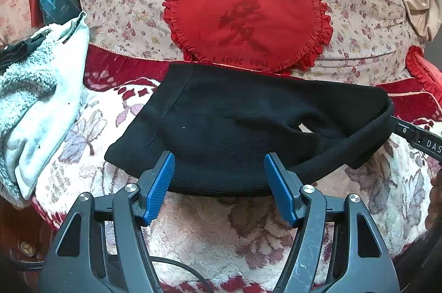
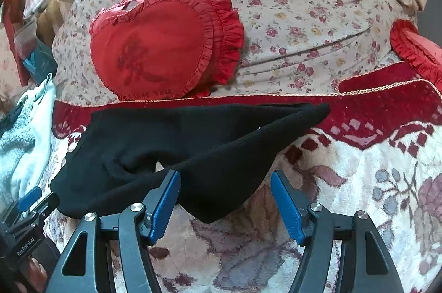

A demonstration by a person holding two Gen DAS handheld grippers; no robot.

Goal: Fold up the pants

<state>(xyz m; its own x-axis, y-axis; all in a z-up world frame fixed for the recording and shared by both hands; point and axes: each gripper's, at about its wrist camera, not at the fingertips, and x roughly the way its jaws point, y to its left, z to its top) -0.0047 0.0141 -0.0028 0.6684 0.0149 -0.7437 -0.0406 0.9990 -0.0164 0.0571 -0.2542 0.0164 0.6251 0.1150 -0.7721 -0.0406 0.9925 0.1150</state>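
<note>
Left gripper (image 1: 219,182): fingers (image 1: 160,188) spread wide, released, nothing between them; tips just at the near hem of the pants (image 1: 234,127), contact not clear. Right gripper (image 2: 225,199): fingers (image 2: 287,207) likewise apart and released; left fingertip overlapping the pants' near edge, right fingertip over bare blanket (image 2: 359,182).

Pants black, folded into a compact bundle, lying flat on the blanket in the middle of the bed, just ahead of both grippers. Loose fold with a small opening near the right end in the left wrist view; pointed corner reaching toward the blanket's dark red border in the right wrist view. Right gripper's body showing at the far right edge of the left wrist view, touching or just beside the pants' right end.

Beyond the pants: red heart pillow (image 1: 246,16) with ruffled trim, leaning on a floral quilt (image 1: 359,2). Second red pillow (image 2: 417,47) at the right edge. Fleecy white garment (image 1: 36,88) to the left, apart from the pants.
</note>
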